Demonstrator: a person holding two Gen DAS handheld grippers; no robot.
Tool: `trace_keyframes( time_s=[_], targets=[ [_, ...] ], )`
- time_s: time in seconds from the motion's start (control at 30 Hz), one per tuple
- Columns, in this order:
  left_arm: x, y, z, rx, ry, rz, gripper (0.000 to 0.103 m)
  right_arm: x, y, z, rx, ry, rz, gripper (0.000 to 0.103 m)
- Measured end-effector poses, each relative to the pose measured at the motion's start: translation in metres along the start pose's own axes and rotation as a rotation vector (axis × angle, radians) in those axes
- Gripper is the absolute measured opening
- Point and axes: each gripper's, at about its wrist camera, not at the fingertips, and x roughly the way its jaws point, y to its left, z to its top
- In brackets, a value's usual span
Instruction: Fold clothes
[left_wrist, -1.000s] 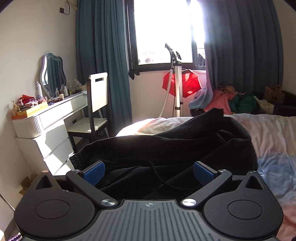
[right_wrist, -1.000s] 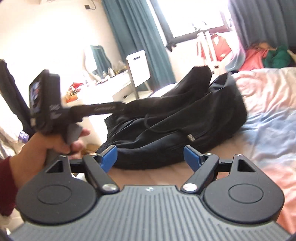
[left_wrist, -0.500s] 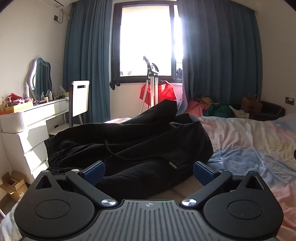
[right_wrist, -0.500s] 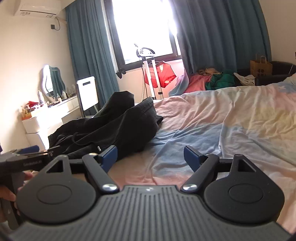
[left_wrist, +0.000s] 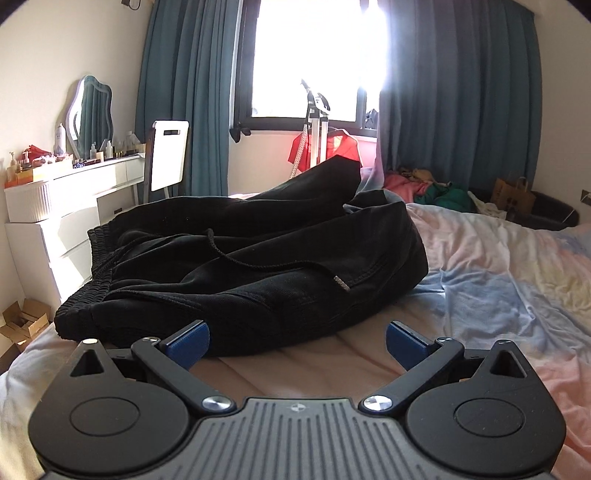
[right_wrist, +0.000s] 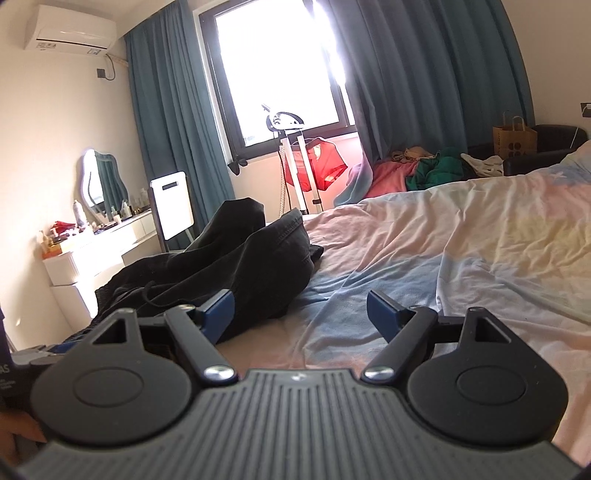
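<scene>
A crumpled pair of black trousers (left_wrist: 258, 266) with an elastic waistband and a drawstring lies on the pastel bedsheet (left_wrist: 498, 266). My left gripper (left_wrist: 297, 341) hovers just short of the near edge of the cloth, open, nothing between its blue pads. In the right wrist view the same black trousers (right_wrist: 229, 273) lie ahead to the left. My right gripper (right_wrist: 301, 314) is open over the sheet (right_wrist: 461, 240), its left pad beside the garment's edge; whether they touch I cannot tell.
A white dressing table (left_wrist: 70, 206) with bottles and a mirror, and a white chair (left_wrist: 168, 155), stand left of the bed. A garment steamer stand (right_wrist: 291, 158) with a red top is by the window. A heap of clothes (right_wrist: 417, 170) and a paper bag (right_wrist: 515, 138) lie beyond the bed.
Both grippers have drawn back from the black trousers, which now lie free on the bed. The right view swung rightwards, so the left gripper and hand have left its middle.
</scene>
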Motion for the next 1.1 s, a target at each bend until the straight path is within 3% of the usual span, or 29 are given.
trace_keyframes(
  time_s=[0.2,0.33,0.53,0.67,0.87,0.93,1.0,1.07,1.1],
  targets=[
    [0.021,-0.017,0.011,0.029,0.034,-0.017,0.103,0.0,-0.004,0.0,-0.008,-0.001,-0.032,0.081],
    [0.041,-0.03,0.022,0.057,0.051,-0.023,0.103,0.01,-0.018,0.003,0.06,-0.011,-0.073,0.081],
    [0.142,-0.078,0.077,0.204,0.012,0.015,0.102,0.031,-0.042,0.006,0.104,-0.043,-0.191,0.081],
    [0.211,-0.115,0.126,0.234,-0.011,0.022,0.1,0.055,-0.071,-0.002,0.2,0.001,-0.236,0.081],
    [0.307,-0.176,0.175,0.249,0.042,-0.019,0.087,0.092,-0.114,-0.019,0.386,0.072,-0.271,0.081],
    [0.338,-0.194,0.177,0.272,0.087,0.023,0.087,0.101,-0.12,-0.026,0.396,0.089,-0.281,0.081],
    [0.366,-0.206,0.175,0.288,0.155,0.078,0.073,0.108,-0.125,-0.031,0.41,0.103,-0.285,0.081],
    [0.383,-0.208,0.171,0.296,0.192,0.107,0.043,0.112,-0.128,-0.034,0.42,0.112,-0.281,0.081],
    [0.388,-0.209,0.17,0.292,0.206,0.13,0.037,0.114,-0.129,-0.035,0.42,0.114,-0.281,0.081]
  ],
)
